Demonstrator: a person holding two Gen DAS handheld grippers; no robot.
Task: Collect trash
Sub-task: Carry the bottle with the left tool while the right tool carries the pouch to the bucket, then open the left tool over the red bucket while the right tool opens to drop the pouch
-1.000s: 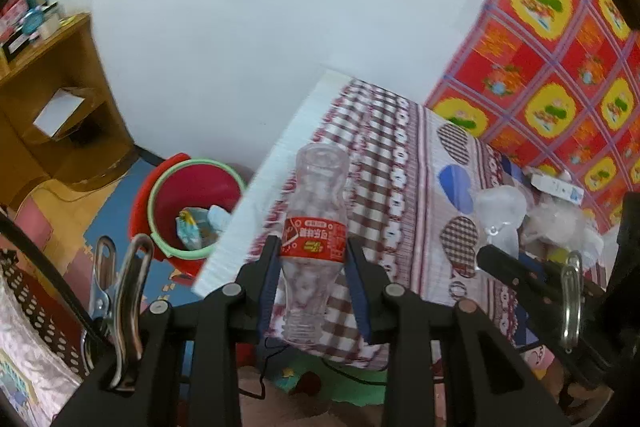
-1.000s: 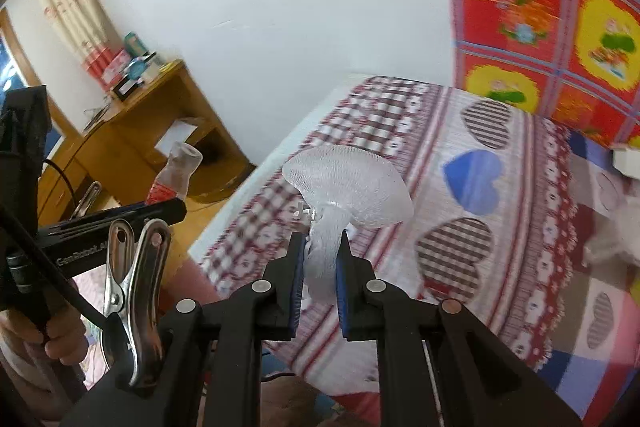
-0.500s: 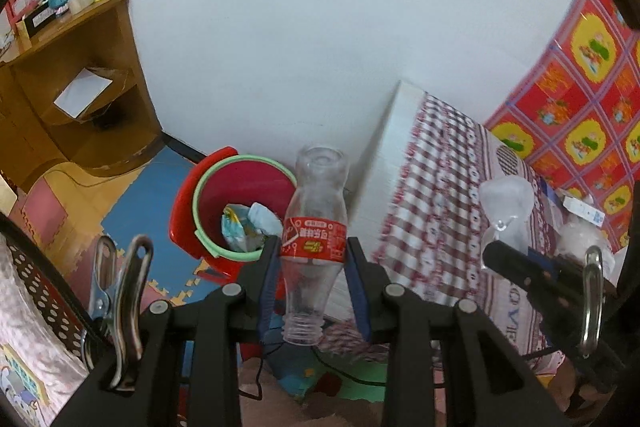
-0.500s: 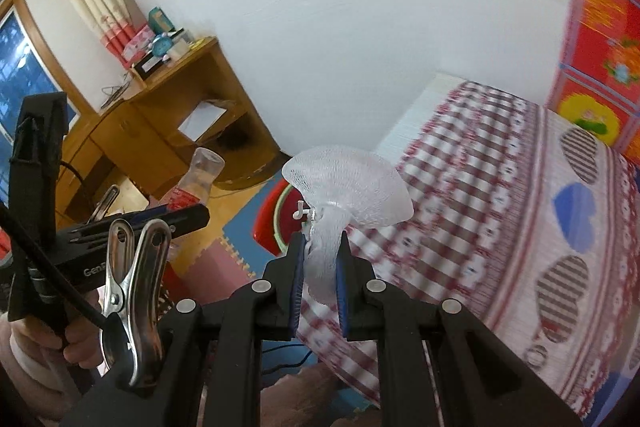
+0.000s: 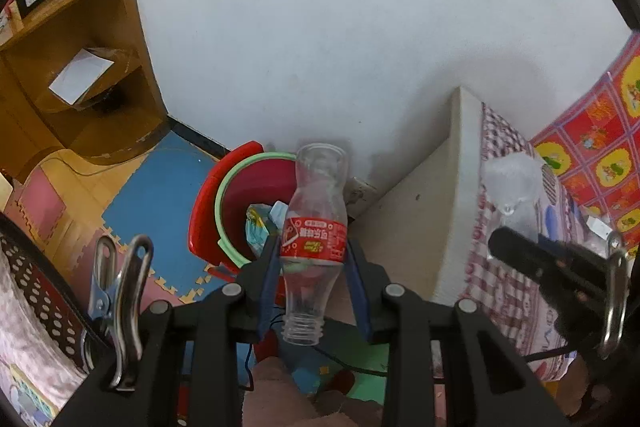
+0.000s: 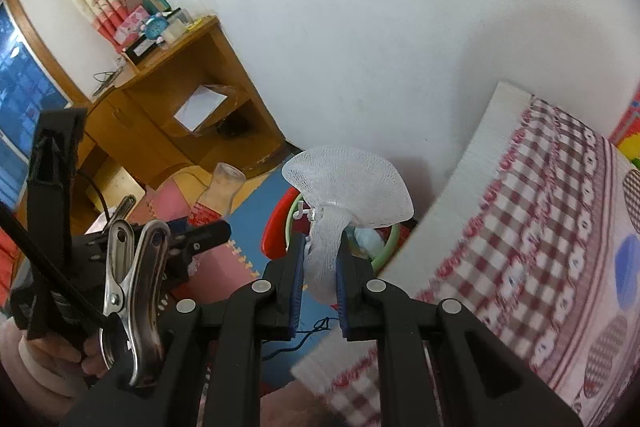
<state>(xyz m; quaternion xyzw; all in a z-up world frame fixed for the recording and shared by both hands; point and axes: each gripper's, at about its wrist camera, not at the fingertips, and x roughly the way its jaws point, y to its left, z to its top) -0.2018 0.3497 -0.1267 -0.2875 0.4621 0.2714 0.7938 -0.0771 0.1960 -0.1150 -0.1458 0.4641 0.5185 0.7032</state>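
The left gripper (image 5: 314,259) clamps an empty clear bottle (image 5: 316,223) at its red label, neck toward the camera. The right gripper (image 6: 320,267) pinches a white foam net sleeve (image 6: 348,183). Both hang above and in front of the red bucket (image 5: 236,195), which holds wrappers and stands on the floor against the white wall, beside the bed (image 6: 540,227).

The floor (image 5: 156,195) is covered with blue, pink and yellow foam mats. A red bin (image 5: 208,211) with a green rim is stood on it against the wall, between a wooden shelf unit (image 5: 80,87) and the bed (image 6: 552,227).
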